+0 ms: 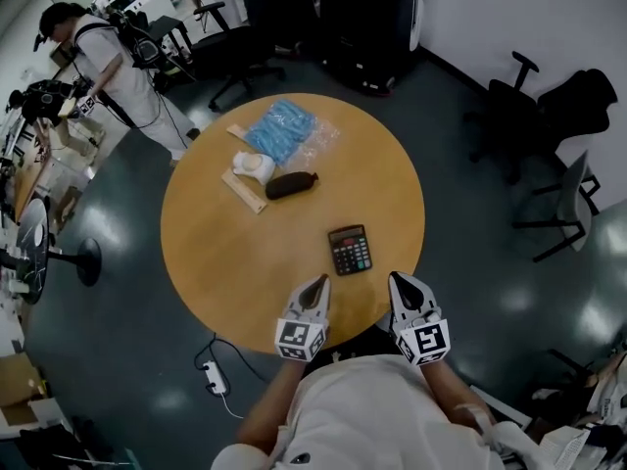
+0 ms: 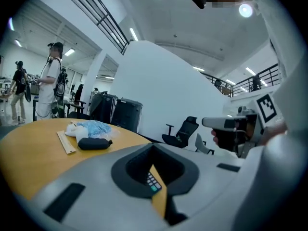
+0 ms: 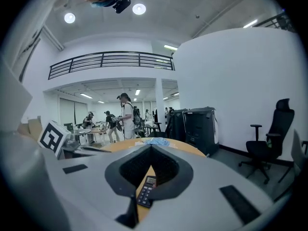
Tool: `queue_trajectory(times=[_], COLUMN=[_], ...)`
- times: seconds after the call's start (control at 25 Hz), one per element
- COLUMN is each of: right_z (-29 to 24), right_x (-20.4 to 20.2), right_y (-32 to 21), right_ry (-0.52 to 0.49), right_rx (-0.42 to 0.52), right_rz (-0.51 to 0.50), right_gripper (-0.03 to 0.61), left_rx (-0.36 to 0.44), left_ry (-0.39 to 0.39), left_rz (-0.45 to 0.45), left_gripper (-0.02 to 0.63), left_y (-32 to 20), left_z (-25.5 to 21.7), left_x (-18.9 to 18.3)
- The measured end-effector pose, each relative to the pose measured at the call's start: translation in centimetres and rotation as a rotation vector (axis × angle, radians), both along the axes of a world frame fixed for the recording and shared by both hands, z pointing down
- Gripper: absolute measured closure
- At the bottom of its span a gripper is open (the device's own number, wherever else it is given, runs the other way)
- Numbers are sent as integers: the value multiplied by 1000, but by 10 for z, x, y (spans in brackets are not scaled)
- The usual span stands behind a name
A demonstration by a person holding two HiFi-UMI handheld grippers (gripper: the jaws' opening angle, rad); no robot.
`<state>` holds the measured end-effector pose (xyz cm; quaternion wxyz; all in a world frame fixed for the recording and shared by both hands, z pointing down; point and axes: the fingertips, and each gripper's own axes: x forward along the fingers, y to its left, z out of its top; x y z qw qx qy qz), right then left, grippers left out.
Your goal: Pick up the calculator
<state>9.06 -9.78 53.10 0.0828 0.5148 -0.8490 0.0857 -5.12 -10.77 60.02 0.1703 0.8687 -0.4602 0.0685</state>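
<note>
The black calculator (image 1: 350, 250) lies flat on the round wooden table (image 1: 225, 253), near its front edge. Both grippers hover at that edge, one on each side of the calculator and a little short of it. My left gripper (image 1: 319, 280) has its jaws together with nothing between them. So does my right gripper (image 1: 397, 278), its tips level with the calculator's near right corner. In the left gripper view the calculator (image 2: 153, 182) shows through the window in the jaws. The right gripper view shows the calculator (image 3: 146, 190) the same way, just ahead.
Further back on the table lie a blue plastic bag (image 1: 281, 130), a white object (image 1: 253, 166), a black pouch (image 1: 291, 185) and a wooden ruler (image 1: 243, 192). A person (image 1: 108, 57) stands at the far left. Office chairs (image 1: 529, 106) stand at the right, and a power strip (image 1: 214, 378) lies on the floor.
</note>
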Motion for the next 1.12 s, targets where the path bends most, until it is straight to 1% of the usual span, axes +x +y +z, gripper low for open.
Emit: queue_trajectory(times=[0.16, 0.2, 0.24, 0.28, 0.36, 0.48, 0.56, 0.76, 1.0, 1.08, 1.12], right_z=[10, 13, 17, 21, 26, 29, 35, 50, 56, 59, 59], right_x=[-6, -7, -9, -11, -13, -7, 0, 18, 29, 30, 31], right_y=[-23, -28, -33, -38, -44, -49, -53, -64, -78, -80, -81], right_ry=[-14, -20, -22, -21, -19, -15, -11, -14, -40, -39, -38], right_rx=[-30, -39, -47, -54, -69, -86, -103, -155, -182, -188, -189], right_rz=[-34, -42, -53, -64, -85, -105, -102, -71, -33, -30, -29], right_gripper=[565, 563, 564, 563, 565, 564, 565, 564, 563, 563, 563], left_rx=[-93, -119, -146, -174, -241, -348, -402, -448, -540, -549, -556], left_ry=[9, 4, -11, -30, -45, -40, -58, -84, -147, -148, -138], left_rz=[67, 87, 109, 131, 168, 218, 249, 319, 486, 528, 540], left_gripper=[606, 567, 491, 467, 445, 437, 436, 424, 412, 414, 441], left_y=[-30, -40, -51, -61, -81, -100, -110, -129, -129, -125, -123], left_z=[44, 58, 72, 87, 117, 156, 177, 196, 219, 220, 219], left_x=[1, 2, 2, 2, 4, 13, 18, 26, 38, 43, 45])
